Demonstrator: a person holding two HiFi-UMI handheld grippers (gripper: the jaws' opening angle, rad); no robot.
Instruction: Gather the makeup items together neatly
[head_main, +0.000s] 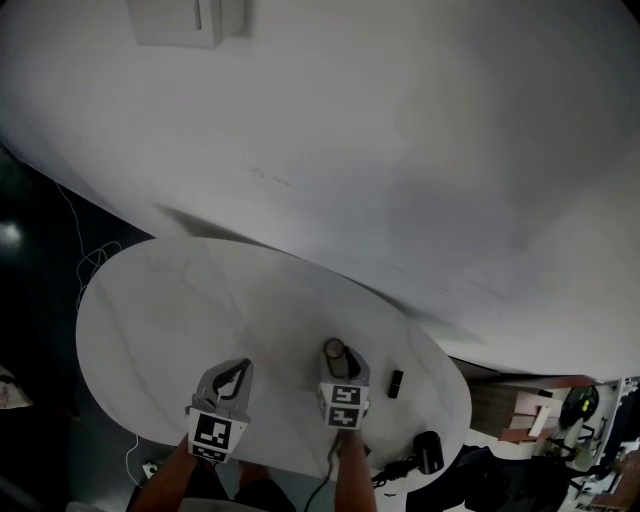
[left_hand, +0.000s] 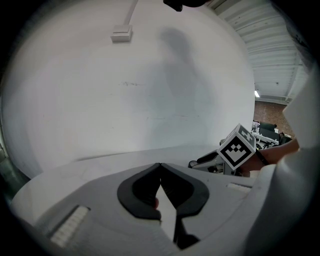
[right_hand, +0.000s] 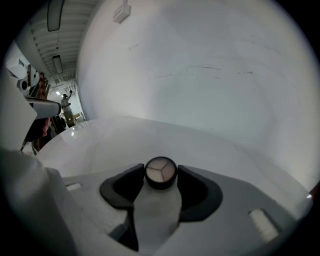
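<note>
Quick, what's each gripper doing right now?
Left gripper: closed, empty.
Right gripper: closed on a small round black-rimmed makeup compact.

Grey left gripper (head_main: 238, 368), black pads (left_hand: 137, 192), checkered marker cube (head_main: 217, 433)

Table (head_main: 150, 300): white, oval, faintly veined top. I log three dark items on it, all toward the near right part.

Compact (head_main: 334, 350): round, dark rim, pale face split in three; it sits near the middle of the front edge.

Black tube (head_main: 396, 383): small, lying to the right of the compact, apart from it.

Black cylinder (head_main: 428, 452): at the right front rim, well apart from the compact. A dark cord (head_main: 398, 468) lies just beside it; I cannot tell what either is.
</note>
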